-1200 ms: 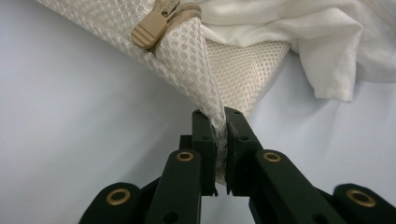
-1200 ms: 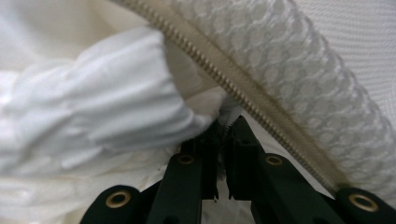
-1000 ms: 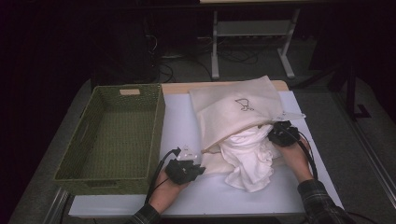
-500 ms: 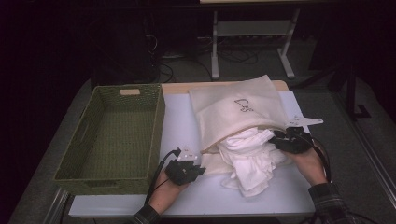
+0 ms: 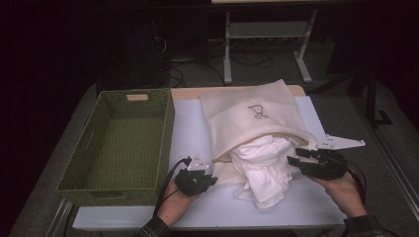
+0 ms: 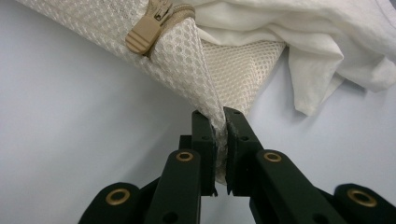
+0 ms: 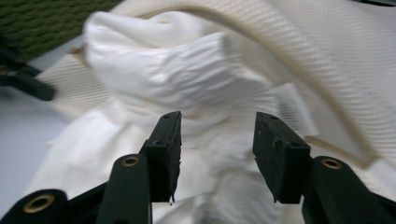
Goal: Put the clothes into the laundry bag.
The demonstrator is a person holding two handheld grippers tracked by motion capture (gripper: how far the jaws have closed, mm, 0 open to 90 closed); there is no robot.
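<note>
Table (image 5: 197,131): pale bluish-white top, with a strip of light wood showing along the far edge; grey floor around it. Lying directly on it: one green woven basket (image 5: 118,140), rectangular, with a handle slot in its far wall, at the left side, its long side running front to back; one cream mesh laundry bag (image 5: 247,118), flat, right of the basket and just beside it, bearing a small dark printed mark on top, with a tan zipper pull (image 6: 145,29) at the near left corner of its mouth; one bundle of white cloth (image 5: 262,170), crumpled, spilling from the bag's mouth onto the tabletop toward the near edge.
</note>
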